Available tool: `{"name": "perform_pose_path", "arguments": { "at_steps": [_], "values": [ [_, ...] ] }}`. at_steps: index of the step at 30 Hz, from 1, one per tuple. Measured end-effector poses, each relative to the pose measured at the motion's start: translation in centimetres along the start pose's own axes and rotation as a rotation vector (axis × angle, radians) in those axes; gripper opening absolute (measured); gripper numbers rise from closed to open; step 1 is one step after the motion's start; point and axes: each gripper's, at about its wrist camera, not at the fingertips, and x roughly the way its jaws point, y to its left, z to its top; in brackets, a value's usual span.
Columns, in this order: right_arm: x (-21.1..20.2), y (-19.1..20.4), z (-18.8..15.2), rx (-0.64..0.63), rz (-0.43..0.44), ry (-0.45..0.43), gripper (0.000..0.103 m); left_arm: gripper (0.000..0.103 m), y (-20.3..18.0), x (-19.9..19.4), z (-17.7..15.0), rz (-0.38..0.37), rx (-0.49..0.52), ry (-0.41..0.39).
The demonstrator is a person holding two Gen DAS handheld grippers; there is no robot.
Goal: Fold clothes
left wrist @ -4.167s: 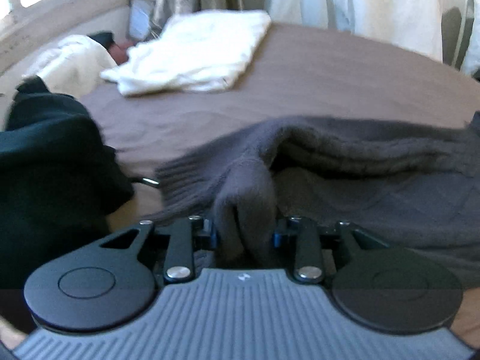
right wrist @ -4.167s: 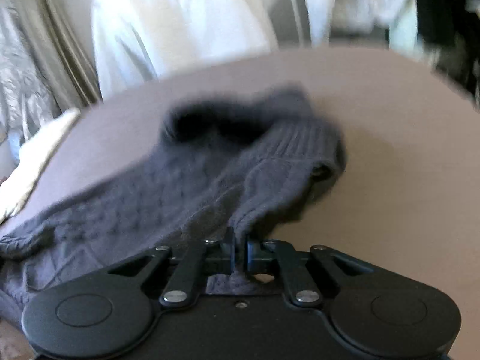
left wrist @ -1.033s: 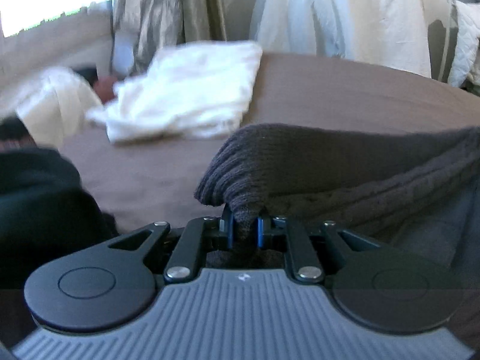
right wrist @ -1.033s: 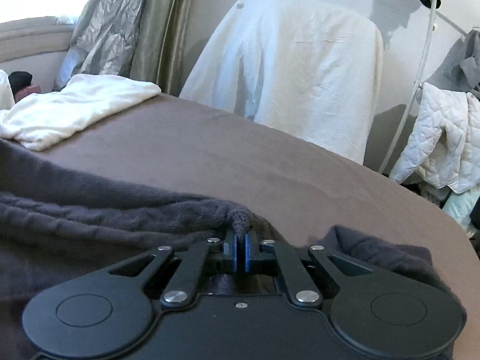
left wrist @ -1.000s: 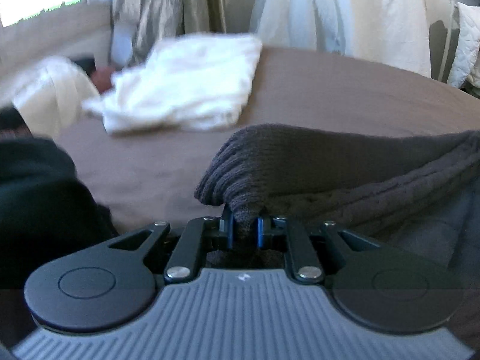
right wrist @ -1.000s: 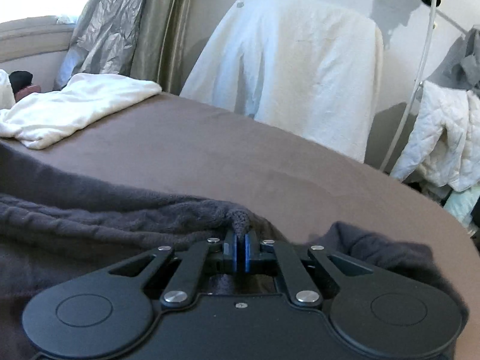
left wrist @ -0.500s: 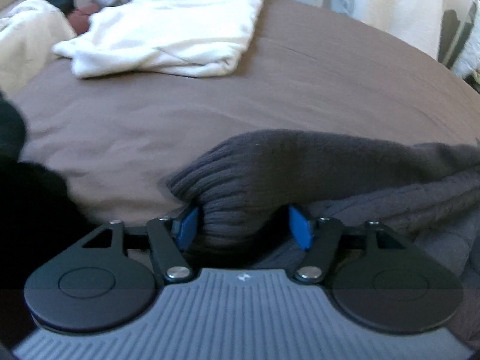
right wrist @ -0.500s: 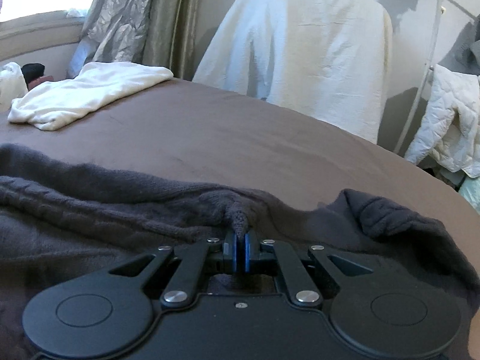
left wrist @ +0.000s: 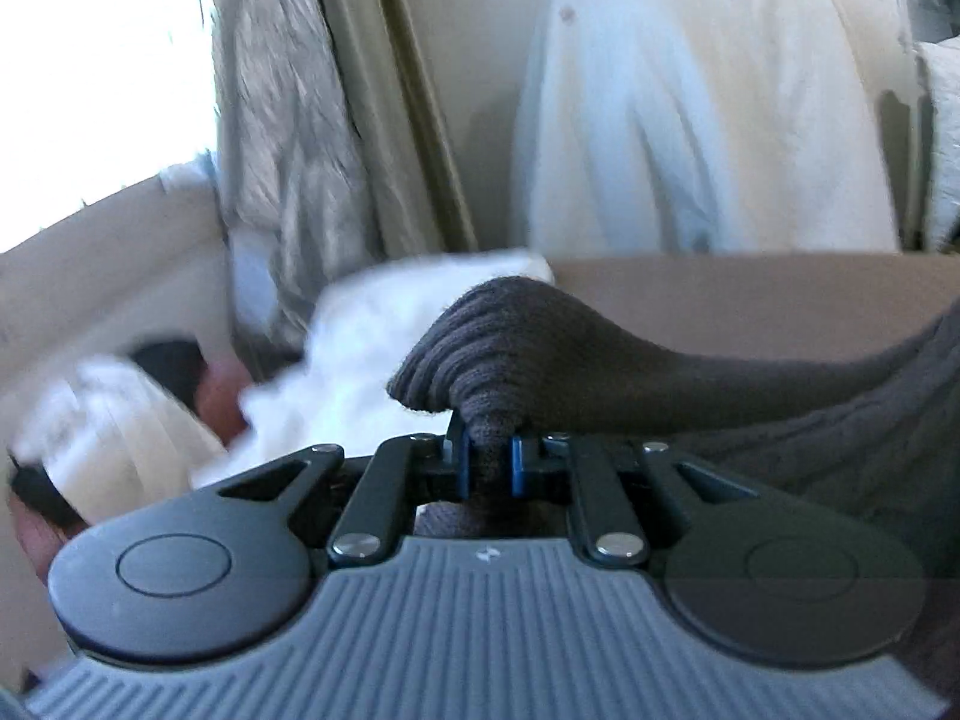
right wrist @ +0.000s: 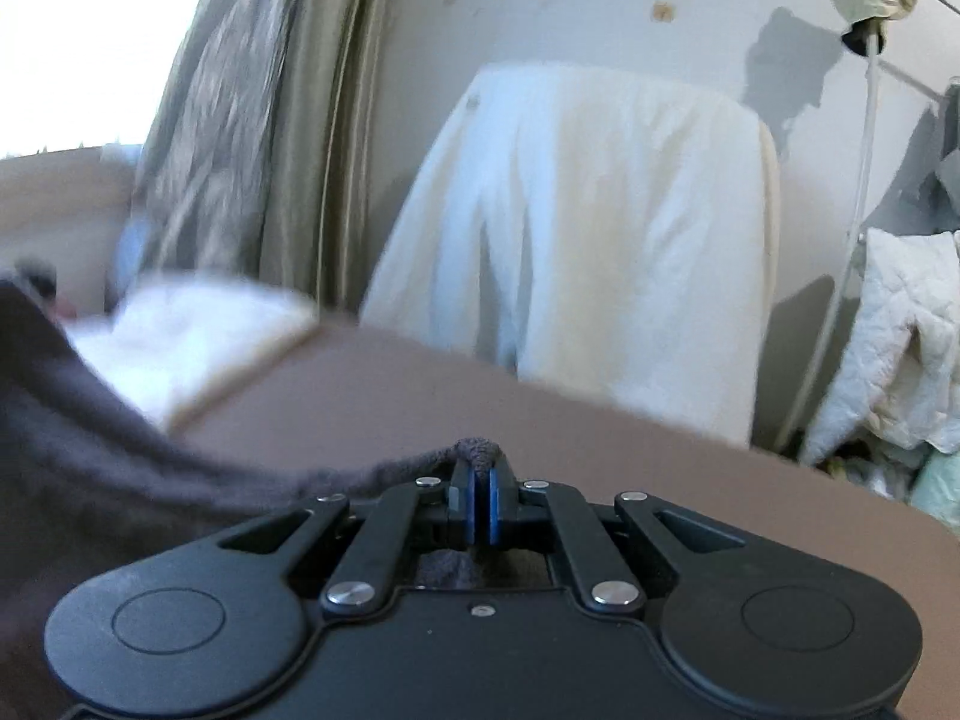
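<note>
A dark grey knitted sweater (left wrist: pixel 600 360) hangs between my two grippers above the brown bed (left wrist: pixel 780 294). My left gripper (left wrist: pixel 486 462) is shut on its ribbed cuff end, which bunches up over the blue pads. My right gripper (right wrist: pixel 478 501) is shut on a small fold of the same sweater (right wrist: pixel 120 468), which trails off to the left and downward. Both views are tilted up and blurred. The lower part of the sweater is hidden under the gripper bodies.
A white folded garment (left wrist: pixel 372 348) lies at the bed's far left, also in the right wrist view (right wrist: pixel 198 336). A white jacket (right wrist: pixel 600 240) hangs on the wall behind. Curtains (left wrist: pixel 300 120) stand at the left. A rack with white quilted clothes (right wrist: pixel 900 348) is at the right.
Half a second ago my left gripper was open around the cuff; now it is shut on it. Both grippers have lifted and tilted up, raising the sweater off the bed.
</note>
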Motion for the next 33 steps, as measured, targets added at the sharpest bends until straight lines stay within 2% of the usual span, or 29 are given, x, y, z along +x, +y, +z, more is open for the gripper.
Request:
{"name": "perform_pose_path", "arguments": {
  "at_steps": [1,2,3,4,5,7,11,15,16,18,20,23,24,25,26,27,28,29,30,33],
  "values": [
    [1.2,0.2,0.8,-0.021,0.001,0.020,0.007,0.025,0.1,1.3,0.5,0.027,-0.028,0.004],
    [2.9,0.5,1.2,-0.066,0.000,0.061,0.009,0.060,0.2,3.0,0.6,0.048,-0.053,0.045],
    [4.3,0.8,1.0,-0.078,-0.011,0.104,0.015,0.080,0.4,4.8,0.3,0.065,-0.069,0.115],
    [5.6,1.1,0.4,-0.070,-0.026,0.149,0.032,0.079,0.5,6.6,-0.4,0.077,-0.082,0.197],
    [6.1,1.2,-0.4,-0.039,-0.027,0.185,0.038,0.079,0.8,7.8,-1.6,0.073,-0.094,0.265],
    [6.1,1.3,-2.5,0.050,-0.008,0.244,0.039,0.079,1.6,8.8,-4.3,0.040,-0.121,0.335],
    [4.0,1.8,-7.0,0.126,0.177,0.330,0.041,0.079,4.0,9.6,-10.0,0.025,-0.204,0.469],
    [1.3,2.4,-10.2,0.161,0.399,0.419,0.043,0.079,6.6,8.4,-13.0,-0.030,-0.366,0.488],
    [0.9,2.7,-10.5,0.148,0.449,0.444,0.047,0.079,7.1,8.4,-13.3,-0.041,-0.391,0.492],
    [0.0,3.9,-10.4,0.082,0.529,0.466,0.055,0.080,8.0,8.5,-13.2,-0.068,-0.436,0.495],
    [-0.6,5.1,-10.2,0.019,0.577,0.459,0.071,0.080,8.2,8.7,-13.4,-0.108,-0.481,0.501],
    [-0.6,7.0,-10.7,-0.029,0.588,0.428,0.088,0.088,7.5,8.8,-14.5,-0.173,-0.510,0.523],
    [-0.2,7.6,-11.2,-0.035,0.570,0.434,0.088,0.086,7.3,9.1,-14.8,-0.182,-0.494,0.518],
    [0.2,8.3,-11.8,-0.039,0.551,0.447,0.088,0.079,6.9,9.1,-15.1,-0.184,-0.468,0.498],
    [0.8,8.8,-12.4,-0.040,0.530,0.461,0.086,0.041,6.5,8.7,-15.1,-0.192,-0.435,0.460],
    [1.3,9.3,-12.9,-0.046,0.506,0.470,0.081,0.016,6.0,8.2,-14.8,-0.190,-0.397,0.428],
    [1.6,9.9,-13.5,-0.056,0.481,0.476,0.047,0.007,5.5,7.5,-14.2,-0.159,-0.342,0.404],
    [1.8,10.6,-13.8,-0.091,0.458,0.478,0.013,0.007,5.2,6.4,-13.4,-0.132,-0.292,0.364],
    [1.5,11.2,-13.8,-0.136,0.441,0.458,0.013,0.007,5.5,5.0,-12.3,-0.115,-0.279,0.312],
    [-1.6,12.0,-11.5,-0.204,0.411,0.311,0.012,0.007,8.5,-0.2,-8.4,-0.091,-0.336,0.161]
  ]
}}
